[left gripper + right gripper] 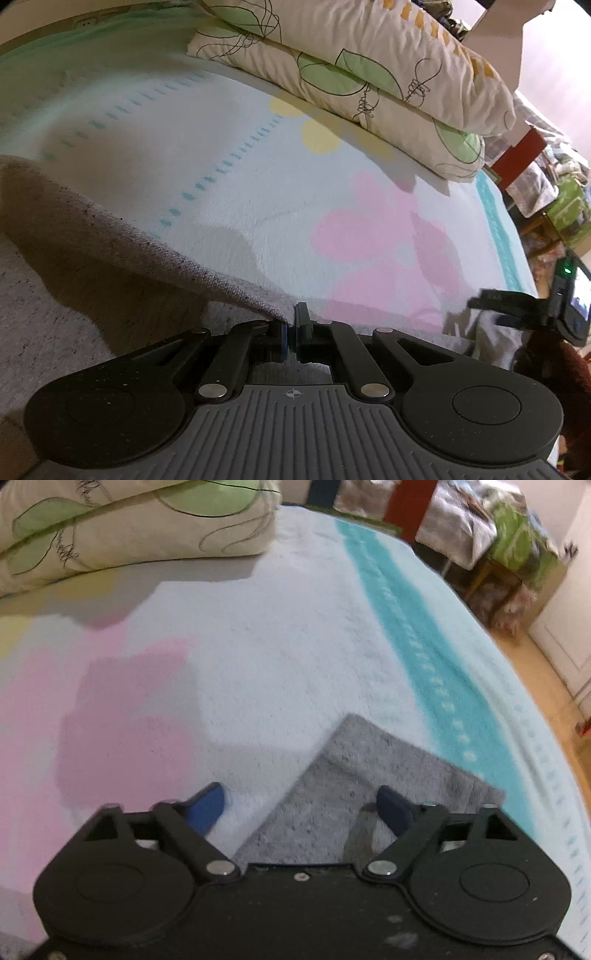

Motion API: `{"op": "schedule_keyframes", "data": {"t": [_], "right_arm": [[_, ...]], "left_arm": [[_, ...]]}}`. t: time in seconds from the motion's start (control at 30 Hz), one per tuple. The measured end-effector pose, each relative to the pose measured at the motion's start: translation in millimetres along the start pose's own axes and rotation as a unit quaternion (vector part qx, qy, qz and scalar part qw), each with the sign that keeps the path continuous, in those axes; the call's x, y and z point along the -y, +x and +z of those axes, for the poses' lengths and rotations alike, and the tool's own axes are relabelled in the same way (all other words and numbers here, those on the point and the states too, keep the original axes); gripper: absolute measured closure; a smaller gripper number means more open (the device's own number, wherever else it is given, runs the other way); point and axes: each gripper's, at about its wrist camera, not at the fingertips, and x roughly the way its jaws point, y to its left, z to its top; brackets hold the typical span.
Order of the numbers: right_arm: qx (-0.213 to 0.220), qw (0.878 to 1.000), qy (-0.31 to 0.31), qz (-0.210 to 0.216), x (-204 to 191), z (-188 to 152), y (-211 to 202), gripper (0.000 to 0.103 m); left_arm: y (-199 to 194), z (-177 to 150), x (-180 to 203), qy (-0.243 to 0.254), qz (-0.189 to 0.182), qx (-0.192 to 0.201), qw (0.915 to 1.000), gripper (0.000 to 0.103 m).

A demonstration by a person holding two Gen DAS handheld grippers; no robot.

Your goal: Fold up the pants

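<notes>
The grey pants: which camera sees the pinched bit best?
The left wrist view. There the left claw is shut on an edge of the grey pants, lifting it off the blanket. The right wrist view only shows a flat corner under the open right claw.

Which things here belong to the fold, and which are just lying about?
Job:
grey pants
left gripper, jaws shut on a pants edge
right gripper, jaws open over a pants corner

Lying about:
pillows
flowered blanket
cluttered table
</notes>
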Motion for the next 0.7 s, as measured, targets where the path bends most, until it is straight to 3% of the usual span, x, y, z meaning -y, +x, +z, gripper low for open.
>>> {"op": "schedule_keyframes", "data": {"t": [0.07, 0.13, 0.37, 0.53, 0.7], "right_arm": [[-0.009, 1.000, 0.004, 0.005, 16.2, 4.6, -8.1, 0.099], [-0.004, 0.999, 0.023, 0.034, 35.8, 8.0, -20.8, 0.100], [0.094, 0.987, 0.057, 0.116, 104.5, 5.8, -121.2, 0.100], [0.110, 0.980, 0.071, 0.152, 152.2, -54.1, -183.7, 0.100], [0.058, 0.981, 0.092, 0.160, 184.2, -132.6, -187.1, 0.100]], "left_arm": [[-7.1, 0.2, 1.1, 0.003, 0.000, 0.006, 1.0000, 0.099], [-13.4, 0.4, 4.8, 0.008, 0.000, 0.010, 0.9999, 0.099], [-61.2, -2.3, 25.5, 0.033, -0.014, 0.050, 0.9981, 0.099], [-109.3, -39.8, 37.7, 0.069, -0.025, 0.068, 0.9950, 0.099], [-128.4, -102.2, 34.4, 0.087, -0.012, 0.035, 0.9955, 0.099]]}}
